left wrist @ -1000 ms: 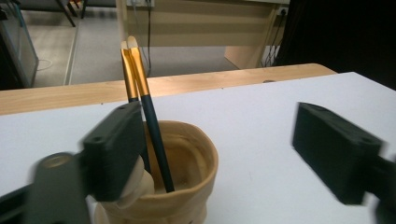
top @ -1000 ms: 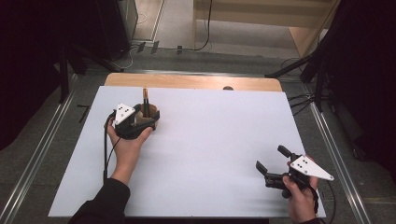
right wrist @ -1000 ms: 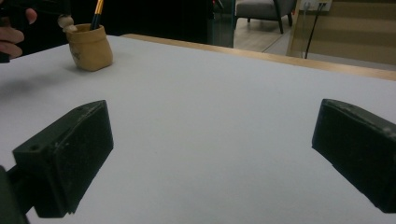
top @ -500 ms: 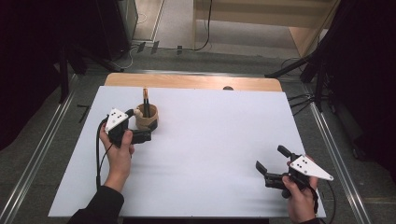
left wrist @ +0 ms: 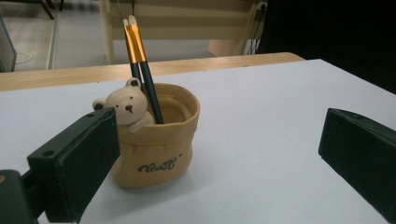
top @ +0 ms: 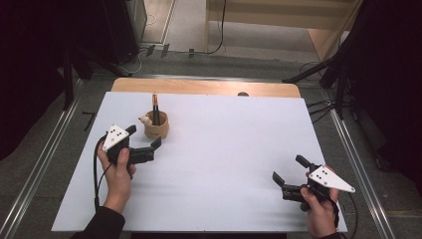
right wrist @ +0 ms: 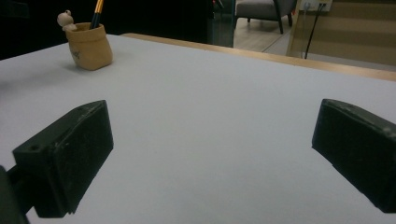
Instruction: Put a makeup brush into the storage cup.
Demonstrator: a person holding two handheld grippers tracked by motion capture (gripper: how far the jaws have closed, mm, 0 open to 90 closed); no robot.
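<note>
Left gripper (top: 147,141) has backed off the bear pen holder (top: 156,126) toward the person since a second ago; jaws just opened, now spread wide, nothing between them. Holder sits free on the white tabletop (top: 224,164), far left, just beyond the jaws. Two brushes (left wrist: 140,65) stand in it, long axis near-vertical, bristle ends up. Right gripper (top: 294,175) unmoved, near right, wide open, empty.

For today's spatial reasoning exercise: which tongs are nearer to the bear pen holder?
Left. The left tongs sit open just in front of the bear pen holder, not touching it. The right tongs are open near the table's opposite front corner.
</note>
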